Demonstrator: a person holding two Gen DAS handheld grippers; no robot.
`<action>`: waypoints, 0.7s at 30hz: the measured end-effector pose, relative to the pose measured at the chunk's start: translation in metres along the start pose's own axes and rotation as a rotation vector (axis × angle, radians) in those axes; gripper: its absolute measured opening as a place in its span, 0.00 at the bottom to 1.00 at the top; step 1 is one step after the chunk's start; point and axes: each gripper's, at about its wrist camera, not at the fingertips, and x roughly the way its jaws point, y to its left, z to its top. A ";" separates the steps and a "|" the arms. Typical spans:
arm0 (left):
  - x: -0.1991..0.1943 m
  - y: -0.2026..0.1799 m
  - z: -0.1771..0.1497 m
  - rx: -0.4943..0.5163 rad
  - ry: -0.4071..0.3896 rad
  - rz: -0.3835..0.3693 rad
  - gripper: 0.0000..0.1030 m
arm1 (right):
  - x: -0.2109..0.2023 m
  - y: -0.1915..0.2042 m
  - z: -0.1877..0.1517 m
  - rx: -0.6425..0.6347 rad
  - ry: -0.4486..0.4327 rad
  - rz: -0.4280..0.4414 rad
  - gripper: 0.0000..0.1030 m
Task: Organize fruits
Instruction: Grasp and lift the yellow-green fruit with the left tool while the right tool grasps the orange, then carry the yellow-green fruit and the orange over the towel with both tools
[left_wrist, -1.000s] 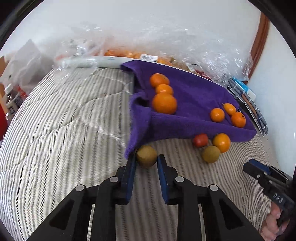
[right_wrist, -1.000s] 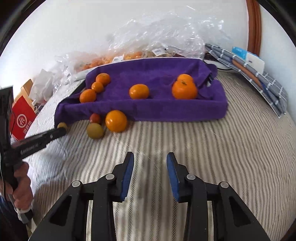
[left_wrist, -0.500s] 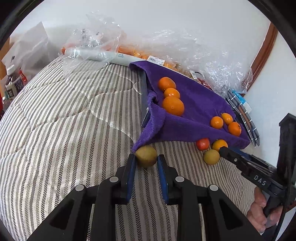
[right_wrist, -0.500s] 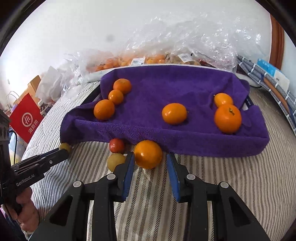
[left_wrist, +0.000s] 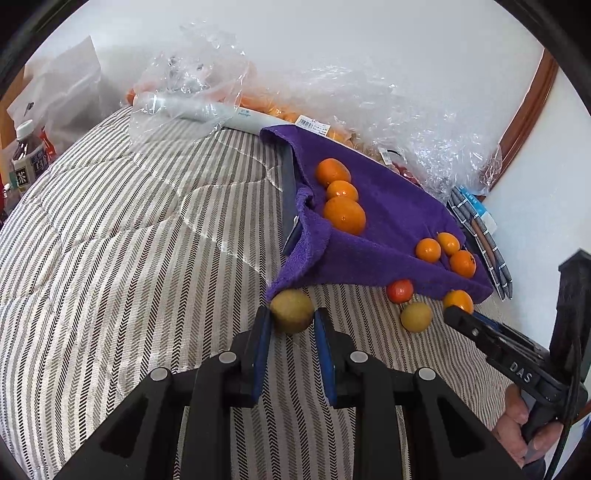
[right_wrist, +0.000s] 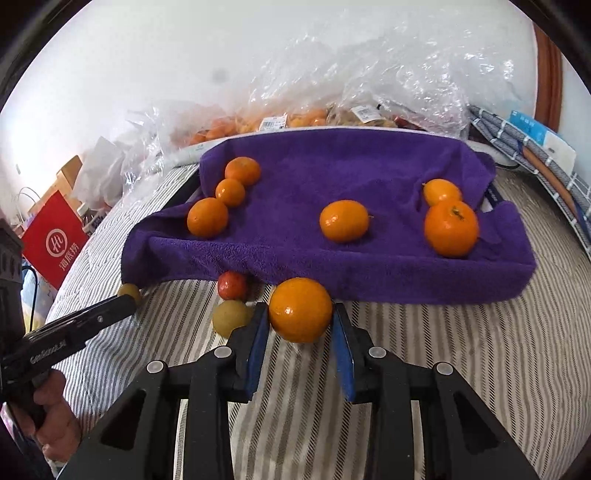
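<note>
Left wrist: left hand-held gripper (left_wrist: 291, 323) pinches yellow-green fruit (left_wrist: 291, 311); right hand-held gripper (right_wrist: 300, 321) straddles orange (right_wrist: 300, 309) (contact unclear).

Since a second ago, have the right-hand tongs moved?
Yes. The right tongs moved forward toward the purple towel and now straddle an orange.

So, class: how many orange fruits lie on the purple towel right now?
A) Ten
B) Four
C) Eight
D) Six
D: the purple towel carries three orange fruits at its left end, one in the middle and two at its right.
</note>
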 end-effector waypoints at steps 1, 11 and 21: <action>-0.001 0.000 -0.001 0.001 -0.006 0.001 0.22 | -0.006 -0.002 -0.004 0.002 -0.005 -0.011 0.33; -0.020 -0.015 -0.013 0.071 -0.059 0.014 0.22 | -0.051 -0.023 -0.041 0.031 -0.021 -0.061 0.33; -0.055 -0.029 -0.027 0.060 -0.083 0.034 0.22 | -0.081 -0.036 -0.059 0.064 -0.041 -0.081 0.33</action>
